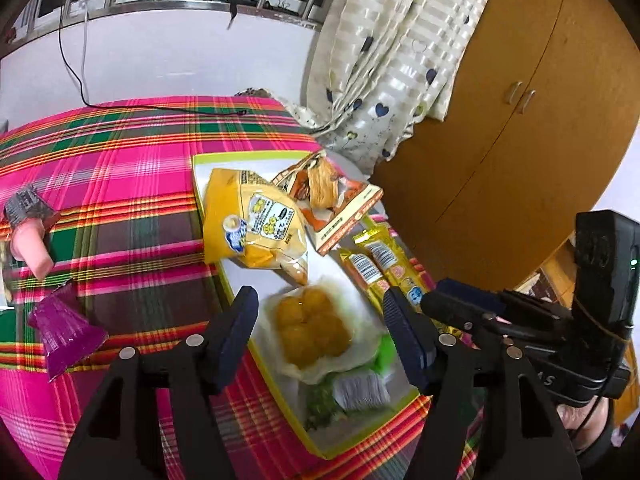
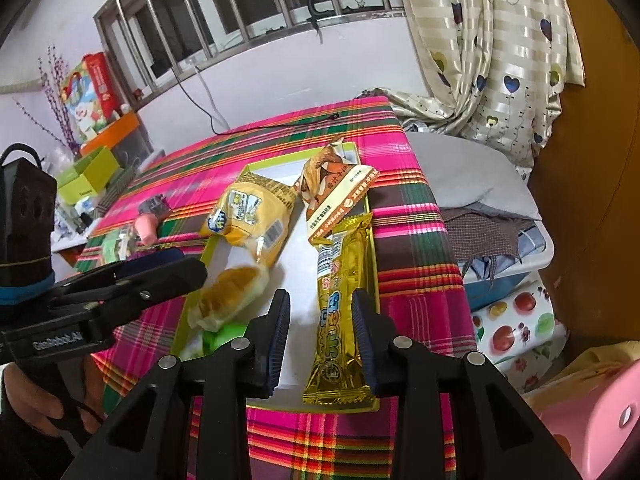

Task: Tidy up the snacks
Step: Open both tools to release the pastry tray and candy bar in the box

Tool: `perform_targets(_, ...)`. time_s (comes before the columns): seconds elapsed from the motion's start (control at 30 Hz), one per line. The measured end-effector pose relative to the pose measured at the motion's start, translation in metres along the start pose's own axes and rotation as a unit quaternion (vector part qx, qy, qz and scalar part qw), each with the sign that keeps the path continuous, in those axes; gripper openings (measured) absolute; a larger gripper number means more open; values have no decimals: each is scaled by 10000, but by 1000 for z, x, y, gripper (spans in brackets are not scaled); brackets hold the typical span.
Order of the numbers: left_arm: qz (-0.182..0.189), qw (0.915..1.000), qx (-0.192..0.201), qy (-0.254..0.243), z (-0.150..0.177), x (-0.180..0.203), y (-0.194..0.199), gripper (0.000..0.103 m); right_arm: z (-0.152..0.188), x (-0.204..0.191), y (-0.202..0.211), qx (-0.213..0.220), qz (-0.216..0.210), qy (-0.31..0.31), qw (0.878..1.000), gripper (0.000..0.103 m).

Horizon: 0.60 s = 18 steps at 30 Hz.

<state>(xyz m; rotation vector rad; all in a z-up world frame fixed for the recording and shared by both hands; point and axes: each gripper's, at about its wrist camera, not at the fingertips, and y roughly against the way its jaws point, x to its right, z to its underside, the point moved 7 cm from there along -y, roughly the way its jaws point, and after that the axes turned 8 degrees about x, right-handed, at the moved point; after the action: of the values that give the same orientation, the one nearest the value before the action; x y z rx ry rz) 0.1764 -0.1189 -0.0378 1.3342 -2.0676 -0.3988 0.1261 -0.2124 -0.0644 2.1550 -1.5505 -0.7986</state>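
Over the green-rimmed tray [image 1: 200,184], the left gripper [image 1: 320,320] gapes above a bagged pastry [image 1: 312,328] while the right gripper [image 2: 322,320] straddles a gold wafer bar [image 2: 340,300], not yet pinched, likely straightened next.

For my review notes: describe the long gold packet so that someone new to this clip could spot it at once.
On the plaid tablecloth lies a shallow green-rimmed tray. The long gold packet lies along its right edge, running towards the camera, between the right gripper's jaws. Unlike the puffy yellow bag and the orange-and-white packet behind it, it is slim, shiny foil.
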Motion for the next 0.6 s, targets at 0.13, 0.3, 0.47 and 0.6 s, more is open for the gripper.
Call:
perform_targets(0.13, -94, 9998, 129, -75, 0, -2, 14, 66, 1, -11, 4, 26, -80, 56, 9999, 30)
perform_targets(0.3, -299, 9995, 113, -18, 10, -9, 31, 66, 4, -26, 12, 37, -191, 155, 9997, 30)
perform_targets(0.47, -523, 9985, 116, 99, 18, -17, 47, 66, 7, -42, 21, 64, -325, 258, 9991, 36)
perform_targets(0.6, -650, 9974, 193, 223, 26, -24, 66, 66, 10, -56, 27, 96, -408, 352, 9985, 46)
